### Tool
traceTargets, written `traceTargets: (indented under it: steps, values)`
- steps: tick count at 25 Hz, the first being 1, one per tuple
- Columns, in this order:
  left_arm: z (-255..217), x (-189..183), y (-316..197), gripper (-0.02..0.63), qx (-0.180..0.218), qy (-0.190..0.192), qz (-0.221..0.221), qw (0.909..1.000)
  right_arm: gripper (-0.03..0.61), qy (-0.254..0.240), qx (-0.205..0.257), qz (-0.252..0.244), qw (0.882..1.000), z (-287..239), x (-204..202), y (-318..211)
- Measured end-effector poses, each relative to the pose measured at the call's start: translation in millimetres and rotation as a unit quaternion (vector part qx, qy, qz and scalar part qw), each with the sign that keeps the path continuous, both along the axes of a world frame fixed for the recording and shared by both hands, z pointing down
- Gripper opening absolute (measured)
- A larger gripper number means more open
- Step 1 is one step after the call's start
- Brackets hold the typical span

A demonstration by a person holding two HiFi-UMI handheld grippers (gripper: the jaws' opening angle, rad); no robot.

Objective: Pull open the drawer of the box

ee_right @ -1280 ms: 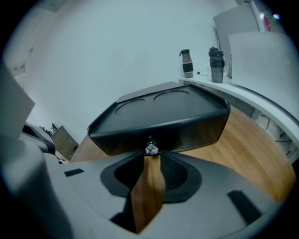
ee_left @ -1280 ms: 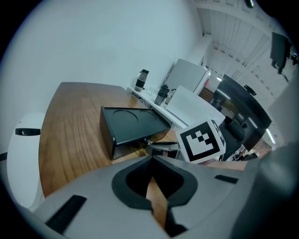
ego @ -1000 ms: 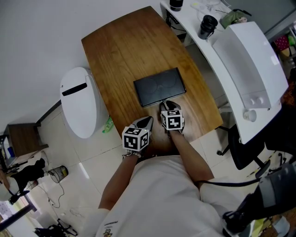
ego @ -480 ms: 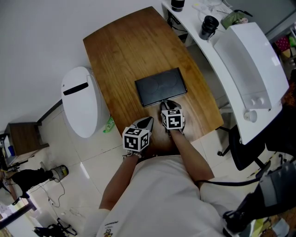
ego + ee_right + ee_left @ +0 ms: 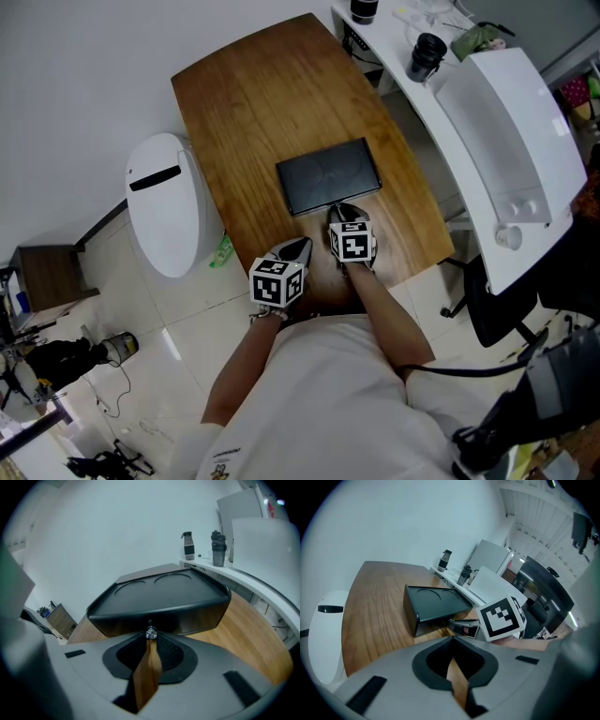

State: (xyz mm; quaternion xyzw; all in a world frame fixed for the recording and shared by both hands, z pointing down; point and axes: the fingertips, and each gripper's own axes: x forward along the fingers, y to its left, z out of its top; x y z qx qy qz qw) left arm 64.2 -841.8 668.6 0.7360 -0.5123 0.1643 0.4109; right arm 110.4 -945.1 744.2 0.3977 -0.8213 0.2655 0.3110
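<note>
Box [image 5: 328, 175], wooden table [image 5: 253, 94] (wall-side), right hand-held gripper [image 5: 337, 209] pinching knob [image 5: 150, 633], left hand-held gripper [image 5: 302, 245] closed

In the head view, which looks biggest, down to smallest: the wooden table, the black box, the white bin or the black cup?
1. wooden table
2. white bin
3. black box
4. black cup
The bin stands lower, farther from the camera, so it may really be bigger than it looks.

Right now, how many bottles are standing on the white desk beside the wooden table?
2. A clear bottle with a dark cap stands farther along the white desk; a dark bottle stands just nearer. Others may be hidden outside the frame.
</note>
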Motion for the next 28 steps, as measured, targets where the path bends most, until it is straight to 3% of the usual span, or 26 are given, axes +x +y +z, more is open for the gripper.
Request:
traceTargets:
  steps: [28]
  values:
    - [-1.8, 12.1, 20.9, 0.002, 0.0, 0.0, 0.024, 0.9997, 0.058, 0.008, -0.008, 0.008, 1.0, 0.4, 16.5, 27.3]
